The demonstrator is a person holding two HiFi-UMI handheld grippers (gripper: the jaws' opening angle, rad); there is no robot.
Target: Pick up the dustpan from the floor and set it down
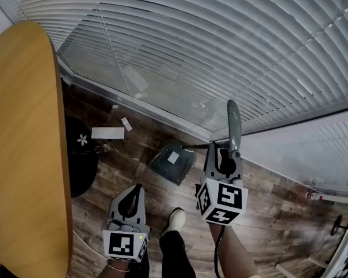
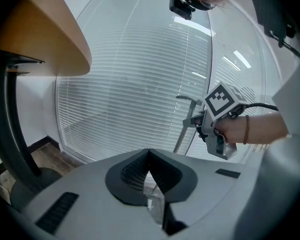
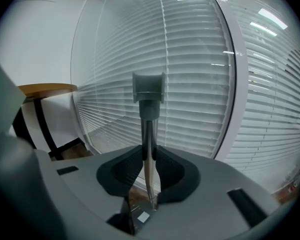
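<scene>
The grey dustpan (image 1: pixel 171 162) rests on the wood floor by the window, a white scrap lying in its pan. Its long grey handle (image 1: pixel 234 126) rises upright to the right of the pan. My right gripper (image 1: pixel 223 149) is shut on that handle; in the right gripper view the handle (image 3: pixel 149 134) stands between the pads and its end pokes out above the jaws. My left gripper (image 1: pixel 136 190) hangs lower left of the pan, jaws shut with nothing in them (image 2: pixel 149 154). The left gripper view shows the right gripper (image 2: pixel 217 119) on the handle (image 2: pixel 182 134).
A round wooden table (image 1: pixel 23 143) fills the left. A black object with a flower mark (image 1: pixel 81 155) lies under it. White paper scraps (image 1: pixel 108 133) lie on the floor. Window blinds (image 1: pixel 220 51) run behind. The person's shoe (image 1: pixel 175 219) is below the pan.
</scene>
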